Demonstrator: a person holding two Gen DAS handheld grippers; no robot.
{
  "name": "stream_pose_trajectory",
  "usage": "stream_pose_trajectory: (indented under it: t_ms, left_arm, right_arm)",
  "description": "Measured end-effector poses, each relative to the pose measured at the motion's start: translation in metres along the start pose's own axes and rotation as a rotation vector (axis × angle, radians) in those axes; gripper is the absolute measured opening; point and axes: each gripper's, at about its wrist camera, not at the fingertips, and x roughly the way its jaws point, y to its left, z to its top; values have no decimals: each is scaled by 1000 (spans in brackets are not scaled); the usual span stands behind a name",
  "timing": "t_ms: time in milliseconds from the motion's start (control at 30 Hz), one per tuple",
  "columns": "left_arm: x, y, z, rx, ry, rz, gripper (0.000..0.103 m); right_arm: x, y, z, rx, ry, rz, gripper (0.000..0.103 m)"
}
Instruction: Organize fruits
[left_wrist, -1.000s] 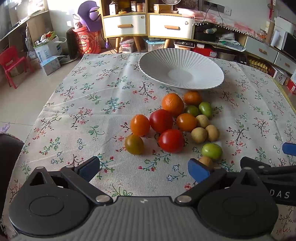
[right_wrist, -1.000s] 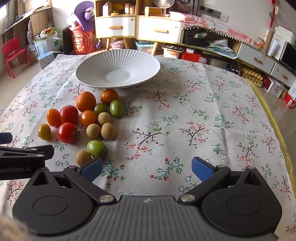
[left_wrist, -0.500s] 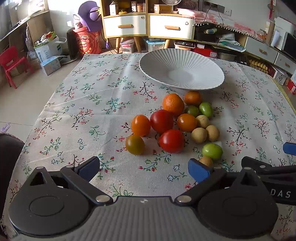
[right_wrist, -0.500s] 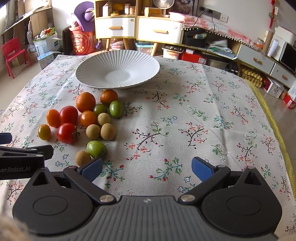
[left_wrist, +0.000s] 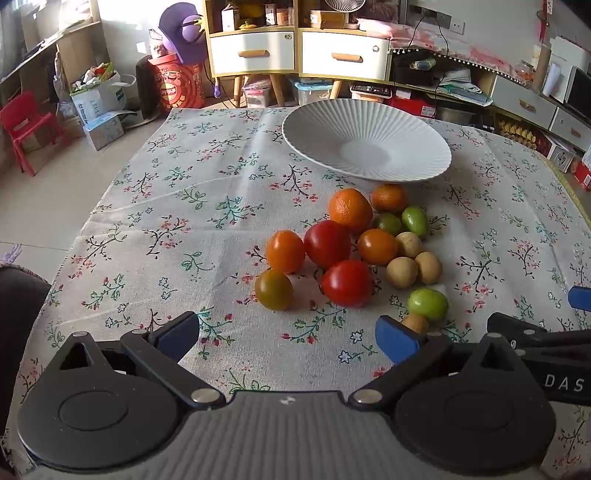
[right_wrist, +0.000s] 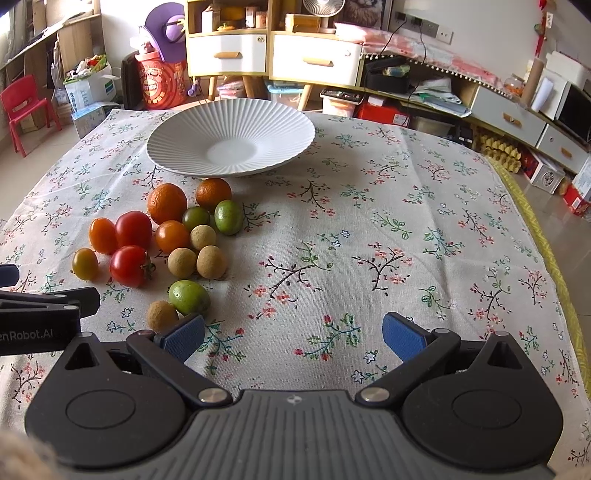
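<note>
A cluster of fruit lies on the floral tablecloth: two red tomatoes (left_wrist: 347, 282), orange tomatoes (left_wrist: 285, 251), two oranges (left_wrist: 350, 208), green fruits (left_wrist: 427, 303) and brown longans (left_wrist: 402, 272). Behind them stands an empty white ribbed plate (left_wrist: 406, 147). My left gripper (left_wrist: 286, 338) is open, low over the cloth, just short of the fruit. My right gripper (right_wrist: 291, 338) is also open over bare cloth; a longan (right_wrist: 161, 315) and a green fruit (right_wrist: 189, 296) lie just beyond its left finger. The same plate (right_wrist: 258, 122) shows in the right wrist view.
The table edge drops to the floor on the left (left_wrist: 74, 236). Cabinets with drawers (left_wrist: 299, 51), a red chair (left_wrist: 26, 129), boxes and shelves stand beyond the table. The left gripper's body (right_wrist: 37, 317) shows at the left of the right wrist view.
Both grippers have hardly moved; the left view has crept very slightly to the left. No fruit has shifted.
</note>
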Motion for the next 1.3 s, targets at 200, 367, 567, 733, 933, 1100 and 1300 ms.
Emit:
stream_pose_trajectory:
  t_ms: [200,367,567,733,933,1100,1300]
  left_arm:
    - [0,0,0,2,-11,4,94]
    - [-1,0,0,6,-22,2,94]
    - [-5,2,-2,29,-87,-13,94]
    - [3,14,-10,45,-59,-80,94]
    - [15,26,-22,135,-67,-137,94]
    - [37,32,-32,224,-54,-161,94]
    - [49,39,-32,217,-93,-213,95]
  right_arm:
    - [-2,0,1,-2,-7,3,103]
    - [-1,-1,1,0,-8,9,103]
    - [0,1,1,-22,-19,37,103]
    - [9,-3,-2,-27,31,94,103]
    - [27,-4,-12,-45,88,177,103]
    - [37,4,-21,-135,56,168,103]
    - [41,2,-22,-172,-44,183,103]
